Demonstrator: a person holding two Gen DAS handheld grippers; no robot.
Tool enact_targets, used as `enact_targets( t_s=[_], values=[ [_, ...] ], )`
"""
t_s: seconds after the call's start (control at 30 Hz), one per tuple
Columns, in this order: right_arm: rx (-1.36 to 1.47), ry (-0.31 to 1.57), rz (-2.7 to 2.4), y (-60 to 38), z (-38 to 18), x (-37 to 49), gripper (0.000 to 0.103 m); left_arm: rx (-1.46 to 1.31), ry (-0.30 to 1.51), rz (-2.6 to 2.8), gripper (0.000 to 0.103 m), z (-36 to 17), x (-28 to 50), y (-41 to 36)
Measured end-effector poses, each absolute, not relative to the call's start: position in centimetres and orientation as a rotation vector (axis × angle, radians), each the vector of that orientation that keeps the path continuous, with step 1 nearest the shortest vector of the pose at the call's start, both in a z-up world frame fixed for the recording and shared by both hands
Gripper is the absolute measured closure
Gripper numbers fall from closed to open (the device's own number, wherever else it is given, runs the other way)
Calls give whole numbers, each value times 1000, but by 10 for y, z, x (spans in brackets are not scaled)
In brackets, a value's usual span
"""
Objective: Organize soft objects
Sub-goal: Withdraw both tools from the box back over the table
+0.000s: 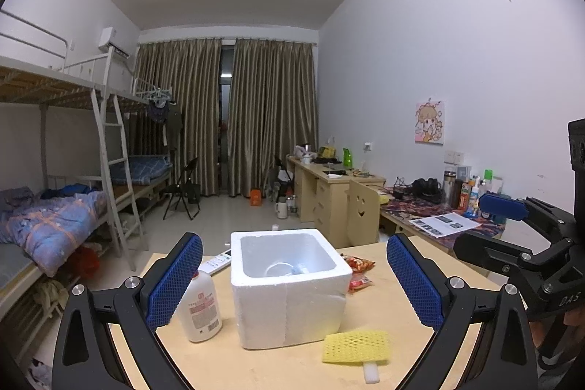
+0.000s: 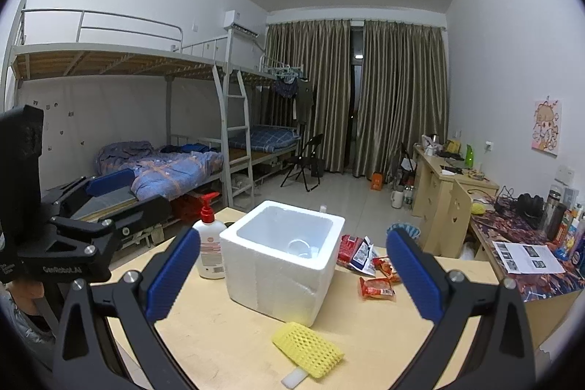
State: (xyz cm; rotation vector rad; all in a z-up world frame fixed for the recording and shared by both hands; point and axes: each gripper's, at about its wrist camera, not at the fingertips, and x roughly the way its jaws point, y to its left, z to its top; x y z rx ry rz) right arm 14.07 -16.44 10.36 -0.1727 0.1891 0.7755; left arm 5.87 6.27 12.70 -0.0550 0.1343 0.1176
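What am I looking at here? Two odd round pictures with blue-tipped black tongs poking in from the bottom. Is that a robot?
No robot: a person holds a hand-held claw in each hand, and each claw has a wide-angle camera looking along its two fingers. One picture comes from the left claw, the other from the right claw. Both are open and hold nothing. Each also shows at the edge of the other's picture. On the wooden table stand a white foam box and a lotion bottle. A yellow foam net lies in front of the box, and red snack packets lie to its right.
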Motion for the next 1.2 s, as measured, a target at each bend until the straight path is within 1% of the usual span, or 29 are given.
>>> enact_targets(
  t_s=[0.5,1.0,1.2],
  values=[
    [-162,146,722,-196,85,103,0,-37,117,75,1,115,25,39],
    [-89,133,699,-226,47,100,0,-76,73,22,0,77,7,28],
    [-102,115,662,-231,33,94,0,-80,113,0,0,62,17,22]
  ],
)
